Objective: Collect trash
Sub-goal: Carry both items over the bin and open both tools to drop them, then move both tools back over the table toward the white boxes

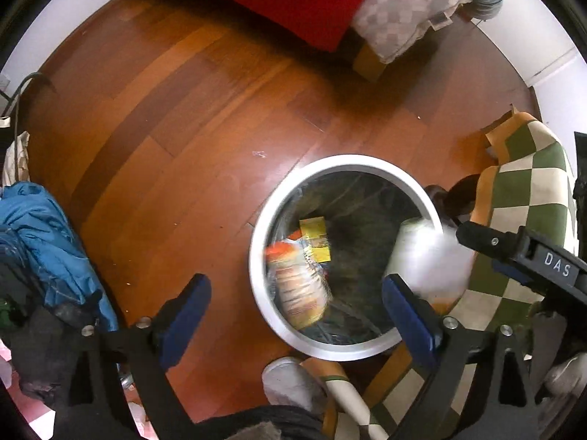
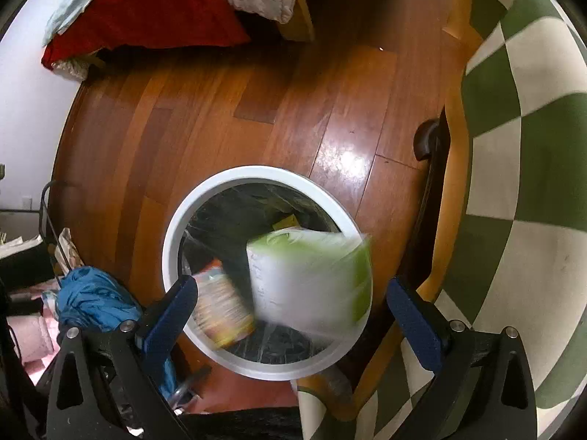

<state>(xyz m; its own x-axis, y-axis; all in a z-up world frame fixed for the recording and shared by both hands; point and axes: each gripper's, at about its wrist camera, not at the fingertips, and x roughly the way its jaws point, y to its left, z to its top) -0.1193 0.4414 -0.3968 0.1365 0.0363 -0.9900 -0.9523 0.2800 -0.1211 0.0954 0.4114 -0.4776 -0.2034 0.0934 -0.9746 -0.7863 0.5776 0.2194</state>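
Note:
A round white bin (image 1: 345,163) with a clear liner stands on the wooden floor. My left gripper (image 1: 297,315) hangs open above it, pointing straight down. Below its blue pads (image 1: 187,311), a blurred orange-and-yellow packet (image 1: 299,286) is inside the bin, touching neither pad. Yellow scraps (image 1: 315,234) lie deeper down. My right gripper (image 2: 293,317) is open over the bin's rim (image 2: 256,174). A blurred green-and-white packet (image 2: 312,278) is in the air between its pads, clear of both. The same packet (image 1: 429,256) shows white at the rim in the left wrist view.
A green-and-cream checked rug (image 2: 532,146) with an orange border lies right of the bin. A blue cloth heap (image 1: 40,234) sits at the left. A bed with a red blanket (image 1: 293,0) stands at the back. A grey-slippered foot (image 1: 290,385) is near the bin.

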